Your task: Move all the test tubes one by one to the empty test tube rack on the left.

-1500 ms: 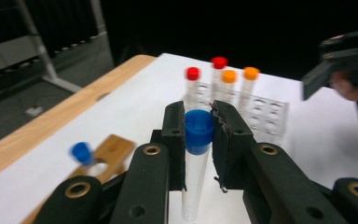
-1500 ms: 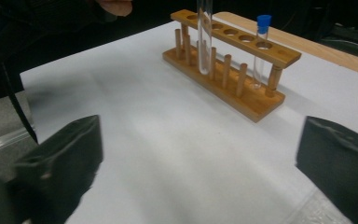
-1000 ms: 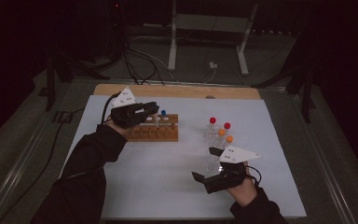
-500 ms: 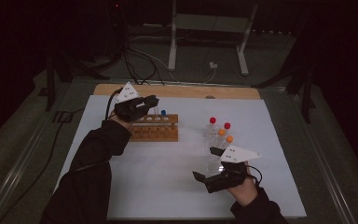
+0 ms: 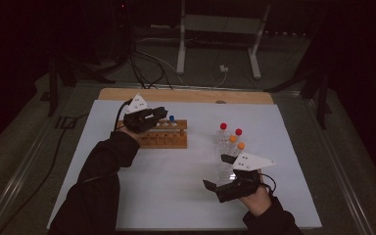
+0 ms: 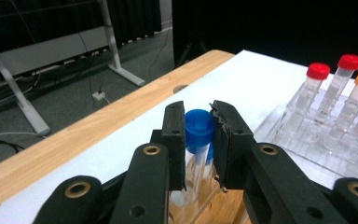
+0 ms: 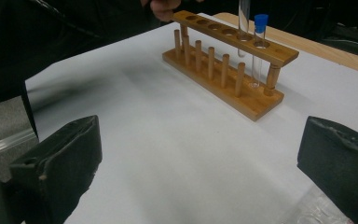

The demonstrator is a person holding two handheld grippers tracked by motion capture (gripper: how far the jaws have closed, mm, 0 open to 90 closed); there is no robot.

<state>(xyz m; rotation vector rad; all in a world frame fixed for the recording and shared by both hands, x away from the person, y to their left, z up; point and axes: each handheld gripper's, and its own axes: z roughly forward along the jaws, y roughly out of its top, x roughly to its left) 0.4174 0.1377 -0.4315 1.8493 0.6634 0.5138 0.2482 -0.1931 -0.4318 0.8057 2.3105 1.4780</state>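
Left jaws clamped on a blue-capped tube above the wooden rack; right jaws wide apart near the bench's front edge.

The left gripper [image 6: 198,140] has its two jaws pressed against the cap and neck of one blue-capped tube [image 6: 199,130], whose lower end hangs at a hole of the wooden rack [image 5: 164,134] towards the bench's [image 5: 176,196] far left. A second blue-capped tube [image 7: 260,46] stands upright in the rack's end hole, just beside the held one. The rack has one row of holes and one row of pegs. The right gripper [image 5: 223,188] holds nothing. Just beyond it, a clear rack [image 5: 225,161] carries four tubes: two red-capped [image 5: 223,126], two orange-capped [image 5: 233,139].
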